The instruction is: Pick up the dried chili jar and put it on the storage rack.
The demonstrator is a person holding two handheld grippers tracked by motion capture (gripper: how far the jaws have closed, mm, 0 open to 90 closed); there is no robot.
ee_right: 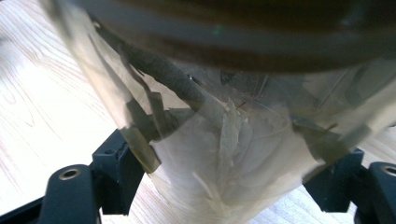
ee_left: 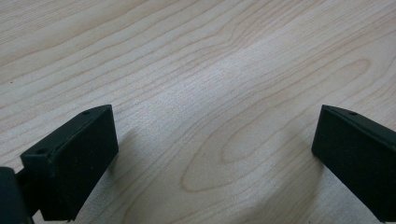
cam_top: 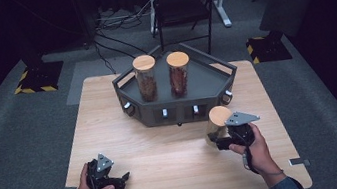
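Clamping a glass jar (cam_top: 217,125), the right gripper (cam_top: 217,144) holds it near the tray (cam_top: 205,86).

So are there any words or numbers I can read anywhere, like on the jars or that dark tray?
No readable text anywhere.
The jar held by the right gripper: plain glass, plain wooden lid, no label.
The two jars on the dark tray: no labels seen.
The tray's front has small pale tabs, too small to tell if anything is written on them.
The yellow-black stripes on the floor are a pattern, not words.
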